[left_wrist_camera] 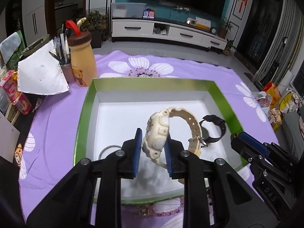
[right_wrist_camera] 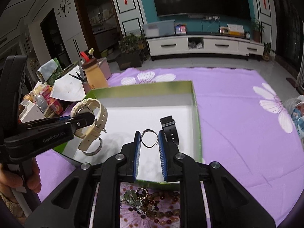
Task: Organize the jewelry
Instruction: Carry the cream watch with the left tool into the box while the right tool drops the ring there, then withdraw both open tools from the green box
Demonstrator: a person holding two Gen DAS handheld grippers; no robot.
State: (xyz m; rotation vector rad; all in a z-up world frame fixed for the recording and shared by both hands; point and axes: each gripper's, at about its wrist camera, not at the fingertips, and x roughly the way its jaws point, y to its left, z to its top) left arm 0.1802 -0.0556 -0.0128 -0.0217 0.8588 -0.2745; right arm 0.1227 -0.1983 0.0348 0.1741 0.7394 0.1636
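My left gripper [left_wrist_camera: 153,142] is shut on a cream watch [left_wrist_camera: 157,133] and holds it above the white floor of a green-rimmed box [left_wrist_camera: 83,117]. The cream watch also shows in the right wrist view [right_wrist_camera: 89,117], held by the left gripper [right_wrist_camera: 83,121]. A black watch [left_wrist_camera: 216,129] lies in the box at the right; it also shows in the right wrist view [right_wrist_camera: 170,129]. A silver bangle [right_wrist_camera: 92,149] and a thin black ring [right_wrist_camera: 150,138] lie on the box floor. My right gripper [right_wrist_camera: 149,146] is open and empty over the box's near edge, and it shows in the left wrist view [left_wrist_camera: 245,142].
Beaded bracelets and necklaces [right_wrist_camera: 150,199] lie on the purple flowered cloth [right_wrist_camera: 237,114] in front of the box. A tan bear bottle [left_wrist_camera: 81,60], a pen cup, papers and snack packs stand at the left edge of the table.
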